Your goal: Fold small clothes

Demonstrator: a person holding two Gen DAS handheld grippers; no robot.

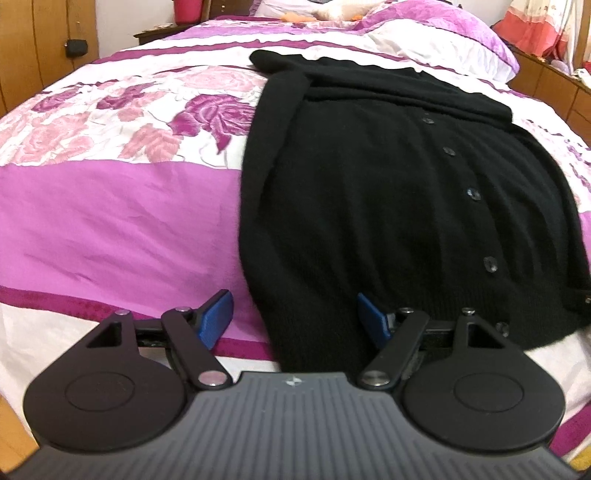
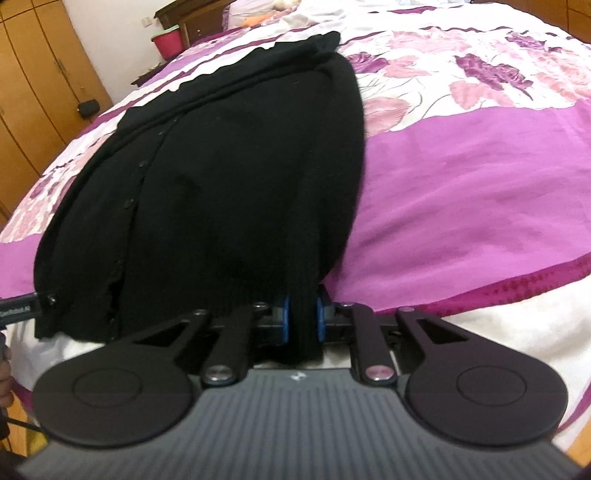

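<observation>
A black knit cardigan (image 1: pixel 388 192) with a row of dark buttons lies flat on the bed, sleeves folded across its top. My left gripper (image 1: pixel 295 317) is open, its blue pads either side of the cardigan's near left hem corner, with cloth between them. My right gripper (image 2: pixel 302 319) is shut on the cardigan's (image 2: pixel 229 177) ribbed hem at the near right corner, which stands pinched between the blue pads. The left gripper's tip shows at the left edge of the right wrist view (image 2: pixel 22 306), by the other hem corner.
The bed (image 1: pixel 110 221) has a pink, magenta and white floral cover. Pillows (image 1: pixel 424 29) lie at its head. A red bin (image 1: pixel 188 9) stands by a dark headboard, with wooden wardrobes (image 2: pixel 33 81) on the left. A wooden ledge (image 1: pixel 554 74) runs along the right.
</observation>
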